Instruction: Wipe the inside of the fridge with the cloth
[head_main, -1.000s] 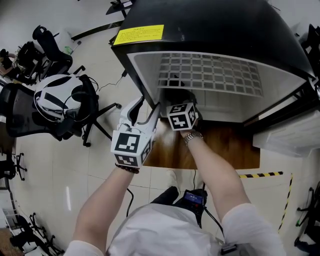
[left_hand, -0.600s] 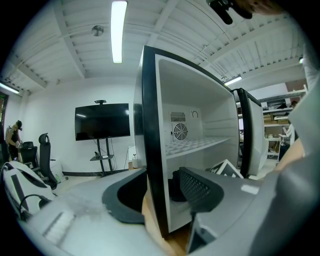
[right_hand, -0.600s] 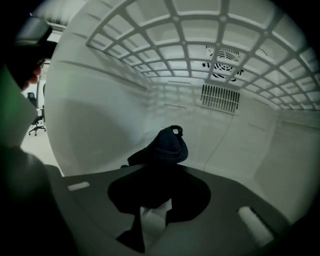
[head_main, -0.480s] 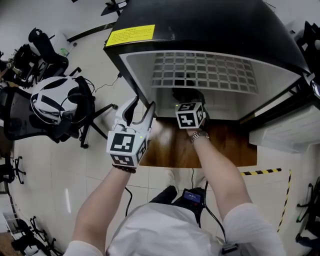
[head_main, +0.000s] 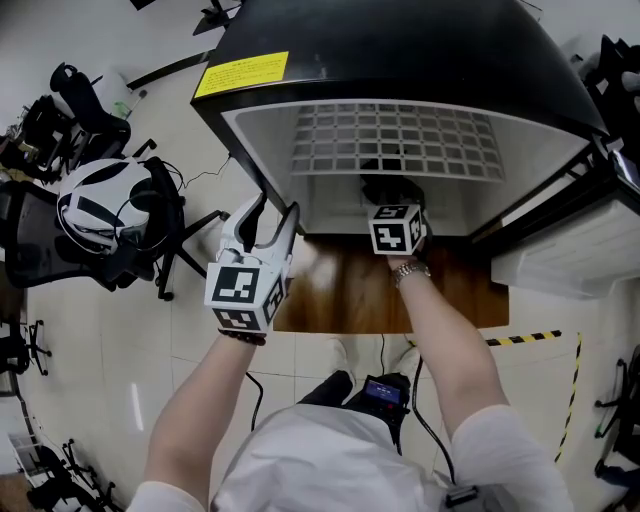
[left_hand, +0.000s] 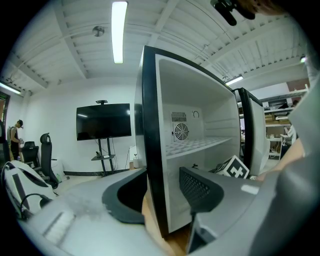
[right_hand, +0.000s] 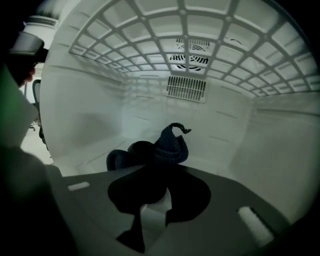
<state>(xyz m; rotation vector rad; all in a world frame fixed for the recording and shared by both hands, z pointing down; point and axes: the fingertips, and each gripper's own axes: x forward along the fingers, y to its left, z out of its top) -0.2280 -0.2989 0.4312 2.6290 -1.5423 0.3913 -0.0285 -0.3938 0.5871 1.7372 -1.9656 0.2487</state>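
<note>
Pinching crumpled dark cloth, right claw beneath white lattice shelf.

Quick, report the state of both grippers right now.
Left gripper: open, holding nothing.
Right gripper: closed on the dark cloth, inside the fridge.

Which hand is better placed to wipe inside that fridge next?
Right. The right gripper holds the crumpled dark blue cloth inside the black fridge with white walls. The left gripper hangs outside, fingers open and empty.
</note>
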